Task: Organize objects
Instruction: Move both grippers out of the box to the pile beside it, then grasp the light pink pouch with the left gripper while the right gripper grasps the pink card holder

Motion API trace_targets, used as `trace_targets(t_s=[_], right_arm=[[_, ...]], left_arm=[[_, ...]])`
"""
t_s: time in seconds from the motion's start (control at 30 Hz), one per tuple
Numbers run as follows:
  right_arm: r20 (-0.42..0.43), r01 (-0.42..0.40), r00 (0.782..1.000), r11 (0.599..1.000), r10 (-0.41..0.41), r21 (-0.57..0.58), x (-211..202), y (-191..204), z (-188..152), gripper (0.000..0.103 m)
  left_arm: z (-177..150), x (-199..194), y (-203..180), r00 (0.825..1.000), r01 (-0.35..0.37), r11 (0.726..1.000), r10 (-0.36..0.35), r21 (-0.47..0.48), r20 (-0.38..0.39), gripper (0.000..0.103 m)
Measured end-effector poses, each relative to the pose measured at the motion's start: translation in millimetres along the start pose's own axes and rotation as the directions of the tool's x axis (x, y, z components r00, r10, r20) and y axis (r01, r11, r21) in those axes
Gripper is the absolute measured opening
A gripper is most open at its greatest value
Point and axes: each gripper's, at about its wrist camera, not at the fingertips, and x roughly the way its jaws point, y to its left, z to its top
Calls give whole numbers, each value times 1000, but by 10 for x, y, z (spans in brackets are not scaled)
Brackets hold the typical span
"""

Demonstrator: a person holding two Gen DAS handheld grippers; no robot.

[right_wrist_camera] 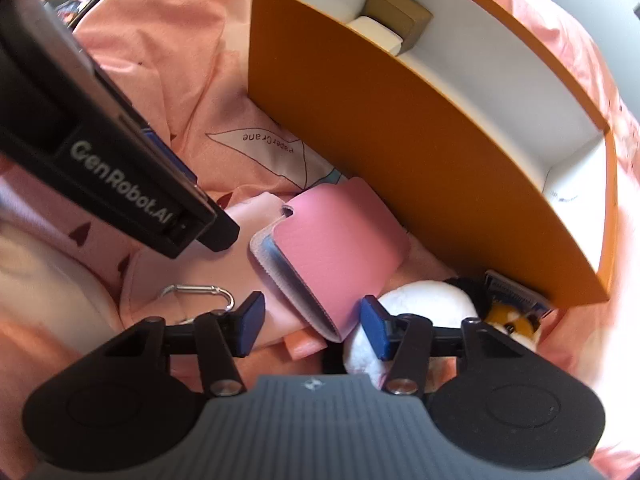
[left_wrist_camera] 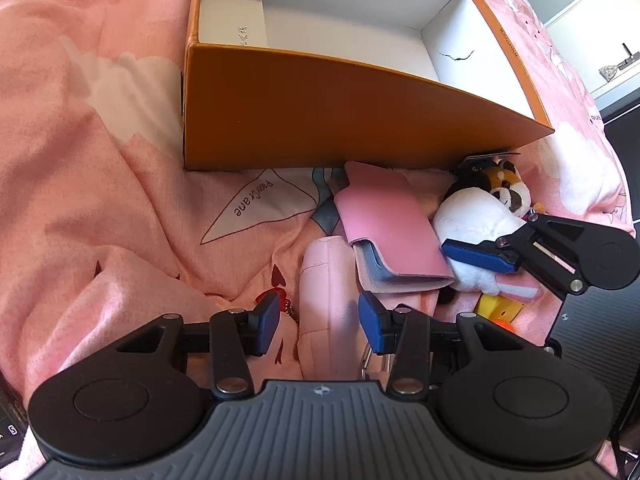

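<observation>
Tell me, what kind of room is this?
Probably a bedroom: a rumpled pink printed bedspread lies under everything, with a plush toy animal beside an open orange cardboard box.

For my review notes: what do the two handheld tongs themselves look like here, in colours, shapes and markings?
Both match: the left tongs and right tongs have blue ribbed pads on black linkage arms with silver pivot pins, round black discs either side, and a grey ribbed base with a small emblem. The left body reads "GenRobot.AI" in white.
</observation>
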Motion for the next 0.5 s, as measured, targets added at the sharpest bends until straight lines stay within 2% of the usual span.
trace_targets(t_s=[0.13, 0.4, 0.5], right_arm=[[-3, 24, 1000, 997, -25, -74, 24, 36, 3, 51], [1, 26, 1000, 995, -26, -96, 145, -15, 24, 50], [18, 29, 999, 995, -27, -95, 51, -61, 0, 38]], left_arm=[[20, 90, -14, 1000, 5, 1000, -5, 4, -25, 51], [6, 214, -29, 998, -2, 1000, 2, 6, -66, 56], [6, 227, -14, 997, 8, 1000, -8, -3, -74, 59]])
